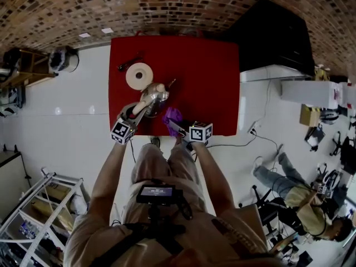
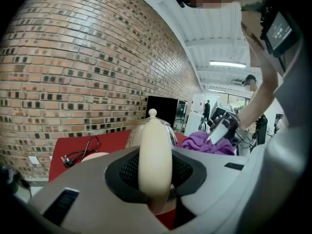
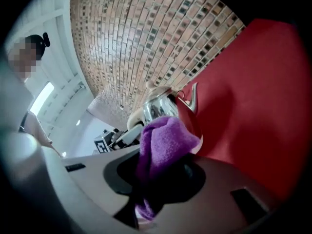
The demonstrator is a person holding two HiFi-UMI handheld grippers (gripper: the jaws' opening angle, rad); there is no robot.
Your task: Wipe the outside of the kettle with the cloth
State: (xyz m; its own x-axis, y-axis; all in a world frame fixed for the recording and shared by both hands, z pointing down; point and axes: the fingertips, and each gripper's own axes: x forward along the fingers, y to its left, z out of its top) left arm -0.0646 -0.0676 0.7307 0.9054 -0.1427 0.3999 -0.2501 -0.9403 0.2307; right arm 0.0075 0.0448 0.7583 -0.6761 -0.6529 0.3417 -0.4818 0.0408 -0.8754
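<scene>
Purple cloth (image 3: 165,141) pinched between right gripper (image 1: 177,128) jaws

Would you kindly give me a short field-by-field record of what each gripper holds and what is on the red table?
Left gripper: closed on the cream handle of the kettle
Right gripper: closed on the purple cloth
Kettle state: shiny metal, lid on, over the red table
Cloth touching kettle: cannot tell
Also on table: round white base, black cable
</scene>
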